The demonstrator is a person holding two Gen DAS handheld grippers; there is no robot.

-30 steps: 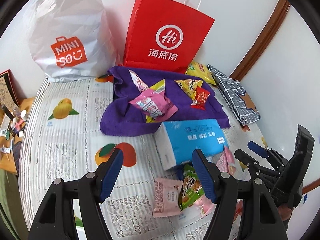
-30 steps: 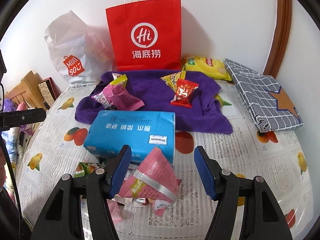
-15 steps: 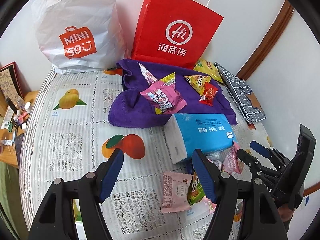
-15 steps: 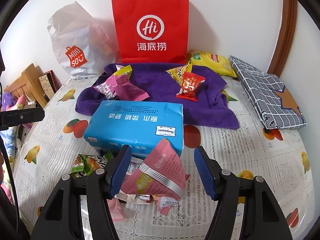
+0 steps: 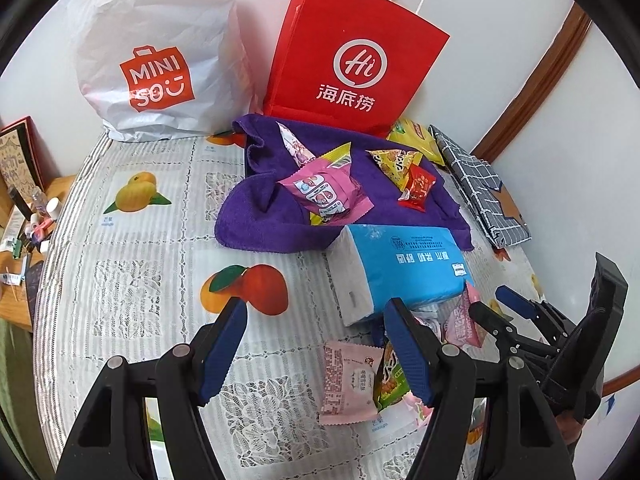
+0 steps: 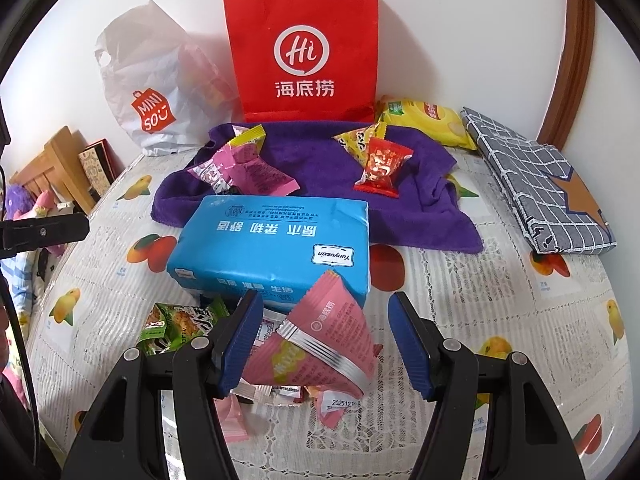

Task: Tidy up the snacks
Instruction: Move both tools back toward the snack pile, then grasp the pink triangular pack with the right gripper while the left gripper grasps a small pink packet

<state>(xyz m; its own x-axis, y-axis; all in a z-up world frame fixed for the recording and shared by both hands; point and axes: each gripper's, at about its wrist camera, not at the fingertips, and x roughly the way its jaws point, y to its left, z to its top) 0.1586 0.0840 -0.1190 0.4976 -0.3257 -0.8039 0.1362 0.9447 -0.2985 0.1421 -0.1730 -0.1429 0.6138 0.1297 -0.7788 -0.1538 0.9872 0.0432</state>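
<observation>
Right gripper (image 6: 324,344) hangs with its jaws standing wide, and a pink pyramid snack packet (image 6: 320,344) sits between them, the blue pads clear of it on both sides. Left gripper (image 5: 316,352) has its jaws wide too, nothing but fruit-print tabletop (image 5: 132,280) between them; its right finger hangs over a green snack packet (image 5: 390,380), and a flat pink sachet (image 5: 346,380) lies just left of that.

Right behind the pile, the blue tissue pack (image 6: 272,248) blocks the straight line to the far side. Beyond it, the purple towel (image 6: 312,160) carries a pink wrapper (image 6: 244,168), a yellow packet (image 6: 358,140) and a red candy bag (image 6: 382,166). Against the wall stand a red paper bag (image 6: 304,52) and a white plastic bag (image 6: 148,88); a yellow chip bag (image 6: 424,120) and a checked folded cloth (image 6: 536,184) lie far right.

The left wrist view catches the right gripper (image 5: 496,308) from the side, plus a wooden side table with small bottles (image 5: 36,216) at far left. The right wrist view alone shows the pyramid packet whole, with more small wrappers (image 6: 276,390) tucked beneath it.
</observation>
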